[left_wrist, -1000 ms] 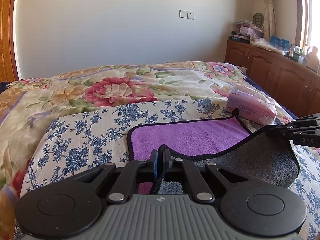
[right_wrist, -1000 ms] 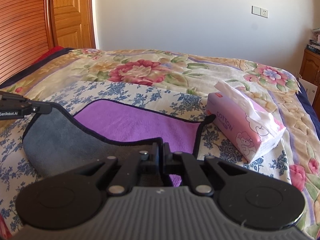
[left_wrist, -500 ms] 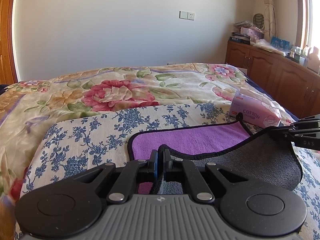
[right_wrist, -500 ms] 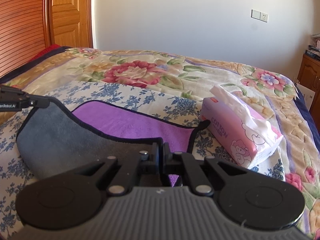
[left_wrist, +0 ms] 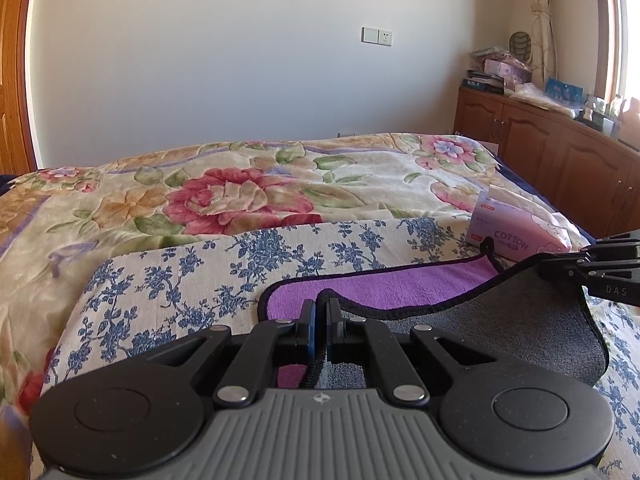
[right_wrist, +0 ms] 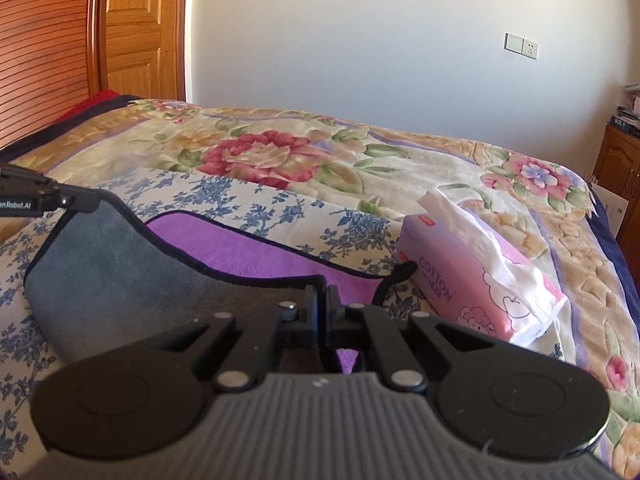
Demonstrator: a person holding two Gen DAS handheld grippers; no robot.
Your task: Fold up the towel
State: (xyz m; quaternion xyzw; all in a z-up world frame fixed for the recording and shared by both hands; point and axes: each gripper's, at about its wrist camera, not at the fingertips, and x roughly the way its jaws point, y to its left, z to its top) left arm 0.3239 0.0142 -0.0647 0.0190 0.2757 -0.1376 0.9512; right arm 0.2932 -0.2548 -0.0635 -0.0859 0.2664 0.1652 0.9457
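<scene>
A towel, purple on one side (left_wrist: 392,286) and grey on the other (left_wrist: 500,328), with black trim, lies on a blue-flowered cloth (left_wrist: 168,292) on the bed. My left gripper (left_wrist: 320,304) is shut on the towel's near left corner. My right gripper (right_wrist: 321,294) is shut on the near right corner. Both hold the near edge lifted and carried over the purple face (right_wrist: 256,252), so the grey underside (right_wrist: 108,264) shows. Each gripper shows in the other's view: the right gripper (left_wrist: 576,266) and the left gripper (right_wrist: 86,202).
A pink tissue pack (right_wrist: 472,280) marked COTTON lies right of the towel, close to its far right corner loop (right_wrist: 394,276); it also shows in the left wrist view (left_wrist: 520,232). A floral quilt (left_wrist: 240,196) covers the bed. A wooden cabinet (left_wrist: 560,160) stands right, a wooden door (right_wrist: 140,32) left.
Both grippers have moved forward and a little up with the towel's near edge. The grey flap covers more of the purple face, and less purple shows.
</scene>
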